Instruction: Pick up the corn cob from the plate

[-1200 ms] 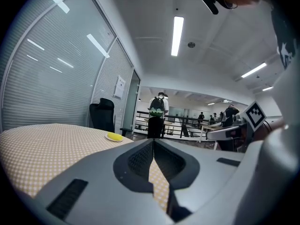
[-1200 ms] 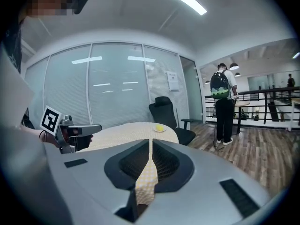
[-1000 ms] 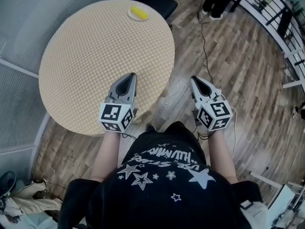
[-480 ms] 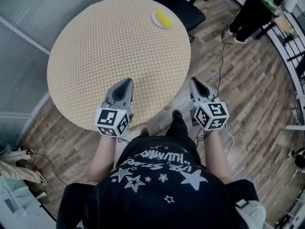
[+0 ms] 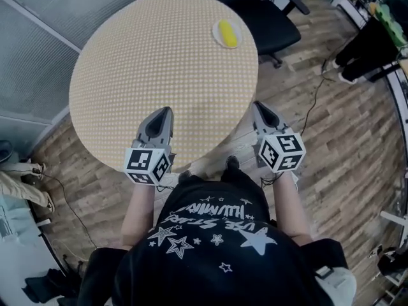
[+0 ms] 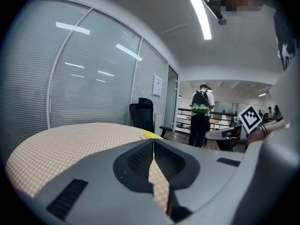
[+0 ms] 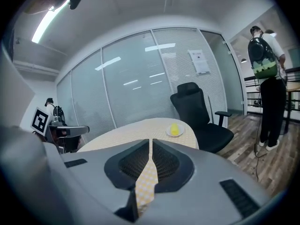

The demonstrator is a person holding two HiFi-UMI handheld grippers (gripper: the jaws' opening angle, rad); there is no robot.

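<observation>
left gripper (image 5: 164,111) was clenched, empty, at table (image 5: 146,62) 6 o'clock | right gripper (image 5: 257,106) clenched, empty, 4 o'clock | corn cob (image 5: 227,33) lay on plate (image 5: 217,36), 1 o'clock

Cloth, wood, matt plastic
We read the tablecloth (image 5: 140,62) as yellow checked fabric and the floor (image 5: 338,152) as wood plank with a low sheen; the left gripper (image 5: 164,109) and right gripper (image 5: 256,105) are smooth matt grey plastic (gridded inside).
</observation>
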